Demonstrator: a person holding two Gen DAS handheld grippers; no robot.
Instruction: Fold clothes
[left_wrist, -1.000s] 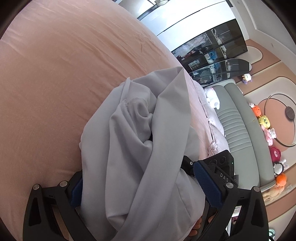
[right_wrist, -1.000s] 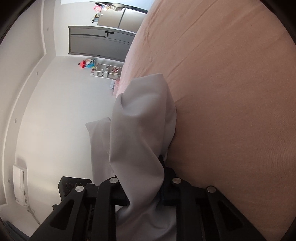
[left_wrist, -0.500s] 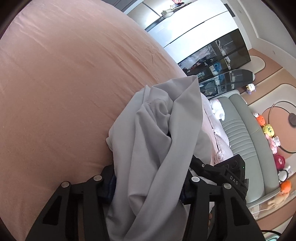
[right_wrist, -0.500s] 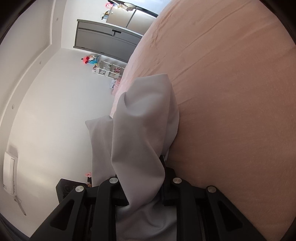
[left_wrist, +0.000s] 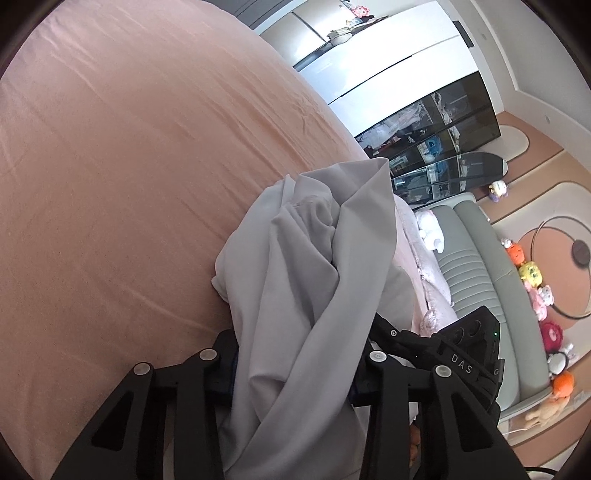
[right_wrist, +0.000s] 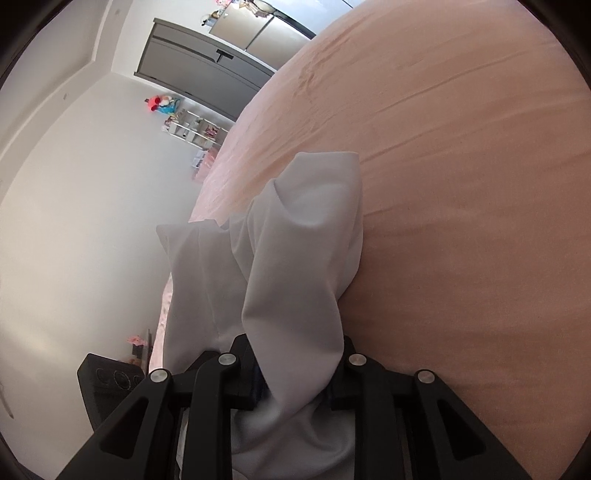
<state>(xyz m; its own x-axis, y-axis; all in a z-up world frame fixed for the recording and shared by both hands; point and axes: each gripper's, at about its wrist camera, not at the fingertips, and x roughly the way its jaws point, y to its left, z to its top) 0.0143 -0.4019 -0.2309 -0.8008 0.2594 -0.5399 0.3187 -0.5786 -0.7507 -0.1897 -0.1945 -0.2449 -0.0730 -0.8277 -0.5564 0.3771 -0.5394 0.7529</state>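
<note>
A pink bed (left_wrist: 122, 177) fills most of both views, its sheet lightly creased. On the left wrist view the far side shows a white wardrobe (left_wrist: 388, 62), a dark glass cabinet (left_wrist: 443, 125), a grey-green sofa (left_wrist: 476, 266) and a row of plush toys (left_wrist: 535, 280). On the right wrist view a plain white wall (right_wrist: 81, 229) and a grey door (right_wrist: 195, 70) stand beyond the bed edge.

A grey garment (left_wrist: 314, 266) hangs bunched over the bed, held up at two places. It drapes in loose folds, its lower part lying against the sheet, and an elastic-looking gathered edge shows near its top in the left view.

The left gripper (left_wrist: 295, 373) has just been closing, with the garment between its jaws; the cloth fills the gap and the pads now press on a thick bundle of it. The right gripper (right_wrist: 295, 384) is clamped on another fold of the garment (right_wrist: 295, 266), which rises from its jaws in a peak and falls to the left, past the bed edge. The other gripper's black body (right_wrist: 107, 376) shows low on the left.
</note>
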